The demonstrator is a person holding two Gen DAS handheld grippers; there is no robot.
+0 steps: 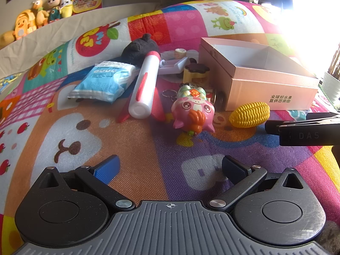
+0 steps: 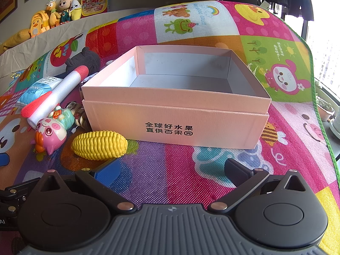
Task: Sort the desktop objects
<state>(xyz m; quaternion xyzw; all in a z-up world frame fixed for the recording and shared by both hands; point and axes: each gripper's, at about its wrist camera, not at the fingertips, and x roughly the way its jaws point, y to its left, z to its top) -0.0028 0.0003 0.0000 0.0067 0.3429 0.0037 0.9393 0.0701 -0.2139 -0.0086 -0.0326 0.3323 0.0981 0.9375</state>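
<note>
Pink cardboard forms the open box (image 2: 176, 114) that sits on a bright patchwork play mat (image 2: 180, 170); its grey inside holds nothing, and black printed characters run along its near wall. Just beside its near left corner lies a yellow toy corn cob (image 2: 99, 147), apart from the box wall by a narrow gap. Left of the corn rests a pink toy pig (image 1: 192, 112) with an orange snout, and behind it a small green and white figure (image 1: 192, 92) leans near a key ring (image 1: 169, 94). A white foam rocket (image 1: 145, 87) with red fins and a red tip lies slanted across the pile, its blunt end toward the camera. A blue and white sealed packet (image 1: 102, 84) lies to the left of the rocket, and a black plush toy (image 1: 140, 47) sits behind both. The left hand-held gripper (image 1: 170, 170) hovers low over the mat in front of the pig, jaws spread wide with nothing between them. The right hand-held gripper (image 2: 172, 171) hangs before the box's near wall, likewise wide apart and holding nothing. Stuffed toys (image 2: 57, 13) line a ledge in the far background.
</note>
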